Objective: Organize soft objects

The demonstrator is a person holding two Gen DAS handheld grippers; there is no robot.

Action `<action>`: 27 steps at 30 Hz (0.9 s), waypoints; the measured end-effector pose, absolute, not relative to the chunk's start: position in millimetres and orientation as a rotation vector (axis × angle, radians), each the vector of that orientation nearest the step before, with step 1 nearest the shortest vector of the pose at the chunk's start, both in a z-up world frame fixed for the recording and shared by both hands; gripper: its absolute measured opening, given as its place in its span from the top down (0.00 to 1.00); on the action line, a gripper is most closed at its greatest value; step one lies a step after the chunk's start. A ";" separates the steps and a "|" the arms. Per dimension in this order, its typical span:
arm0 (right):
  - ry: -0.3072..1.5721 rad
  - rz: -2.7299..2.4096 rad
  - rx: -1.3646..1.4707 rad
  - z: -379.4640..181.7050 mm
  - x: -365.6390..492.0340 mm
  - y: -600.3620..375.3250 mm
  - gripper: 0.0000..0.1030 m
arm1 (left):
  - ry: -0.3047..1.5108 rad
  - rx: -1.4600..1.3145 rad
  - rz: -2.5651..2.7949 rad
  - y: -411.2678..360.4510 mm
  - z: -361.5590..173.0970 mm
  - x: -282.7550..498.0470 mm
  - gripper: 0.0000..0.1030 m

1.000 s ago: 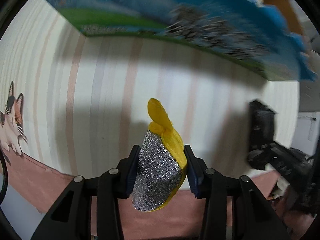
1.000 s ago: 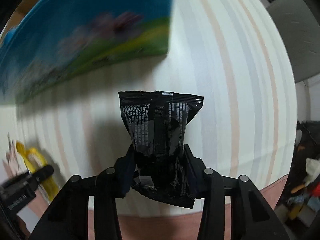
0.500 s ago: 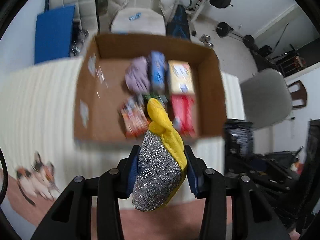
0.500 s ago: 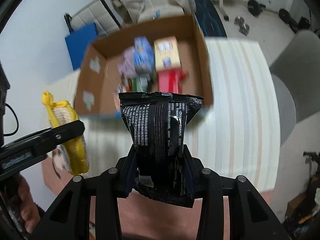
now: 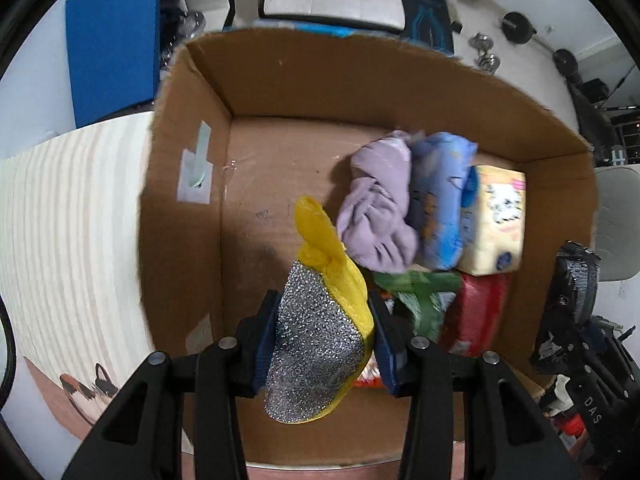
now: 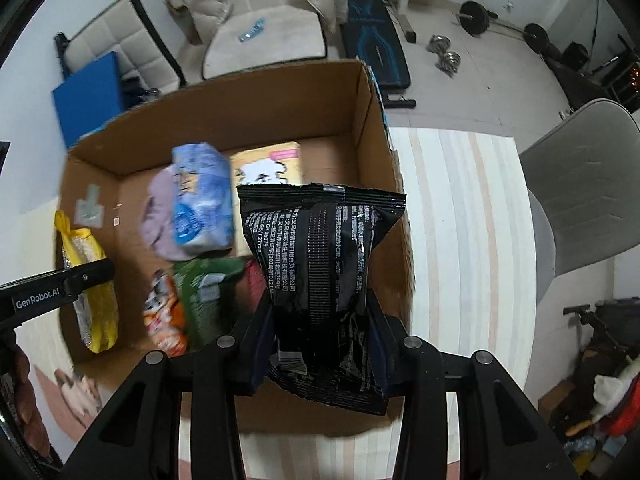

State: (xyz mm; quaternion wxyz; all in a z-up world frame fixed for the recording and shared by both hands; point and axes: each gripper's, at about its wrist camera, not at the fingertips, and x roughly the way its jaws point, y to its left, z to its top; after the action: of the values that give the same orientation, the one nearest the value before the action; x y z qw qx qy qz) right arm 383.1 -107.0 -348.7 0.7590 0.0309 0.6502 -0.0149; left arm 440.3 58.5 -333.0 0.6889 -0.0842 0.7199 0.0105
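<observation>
My left gripper (image 5: 325,334) is shut on a silver and yellow scrub sponge (image 5: 320,332) and holds it above the open cardboard box (image 5: 256,92), over its bare left half. My right gripper (image 6: 320,344) is shut on a black crinkly packet (image 6: 324,264) above the box's right side (image 6: 376,128). In the box lie a lilac cloth (image 5: 380,208), a blue packet (image 5: 440,200), a cream tissue pack (image 5: 498,220), a green packet (image 5: 420,296), a red packet (image 5: 476,312) and an orange packet (image 6: 166,316). The sponge also shows in the right wrist view (image 6: 90,280).
The box stands on a striped tablecloth (image 6: 460,220) with a cat print (image 5: 92,392). A grey chair (image 6: 588,184) stands right of the table. Beyond are a blue board (image 5: 112,36), a cream seat (image 6: 264,40) and gym weights (image 6: 444,52).
Both grippers rose from low beside the box to high above it, then moved closer over its opening. The sponge and the black packet stayed gripped throughout.
</observation>
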 end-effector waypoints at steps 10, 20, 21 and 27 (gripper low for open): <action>1.441 -0.074 0.053 -372.1 406.0 -102.4 0.27 | 1.644 -0.163 -0.002 58.7 -345.2 459.7 0.31; 1.416 -0.018 0.050 -355.3 400.6 -98.0 0.07 | 1.555 -0.180 0.000 57.7 -323.8 439.1 0.04; 1.418 -0.009 0.046 -354.7 399.0 -96.3 0.06 | 1.541 -0.177 0.005 57.7 -321.2 434.4 0.04; 1.420 0.017 0.019 -358.2 381.2 -84.5 0.00 | 1.465 -0.155 0.045 59.3 -307.0 402.4 0.04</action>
State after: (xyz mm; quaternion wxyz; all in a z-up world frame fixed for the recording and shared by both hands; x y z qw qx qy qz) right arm 381.2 -84.5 -358.2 0.7583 0.0088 0.6518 0.0078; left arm 402.4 59.3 -307.0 0.7407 -0.0705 0.6678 0.0207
